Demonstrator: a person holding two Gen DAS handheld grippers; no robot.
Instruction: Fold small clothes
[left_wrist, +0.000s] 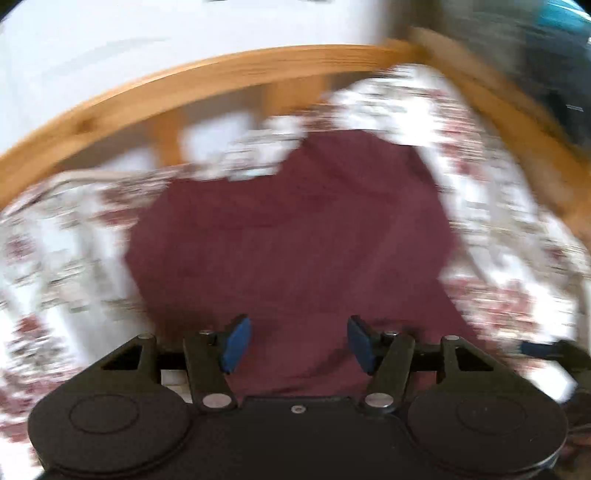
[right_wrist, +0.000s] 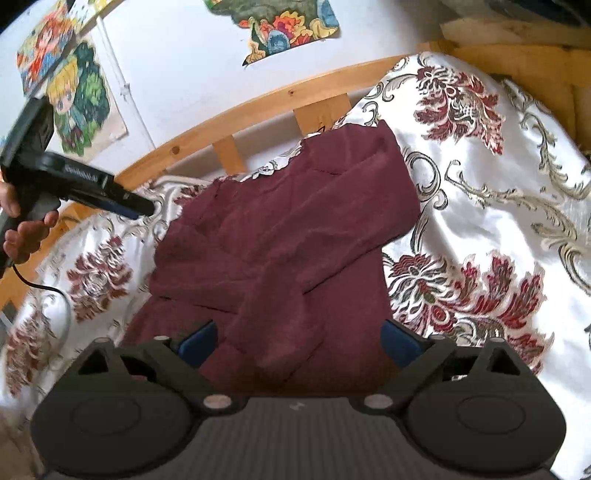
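A maroon garment (right_wrist: 280, 236) lies partly folded on a white bedspread with red flowers (right_wrist: 498, 221), sleeves laid across its body. My right gripper (right_wrist: 299, 341) is open above the garment's near edge, its blue pads on either side of the cloth. The left wrist view is blurred by motion; there the maroon garment (left_wrist: 291, 240) fills the middle and my left gripper (left_wrist: 298, 345) is open above its near edge, holding nothing. The left gripper also shows in the right wrist view (right_wrist: 142, 208), held in a hand above the bed to the garment's left.
A wooden bed rail (right_wrist: 258, 107) runs along the far side of the bed, with a white wall and colourful pictures (right_wrist: 85, 96) behind it. More wooden boards (right_wrist: 517, 48) stand at the far right. A black cable (right_wrist: 40, 286) trails over the bedspread at left.
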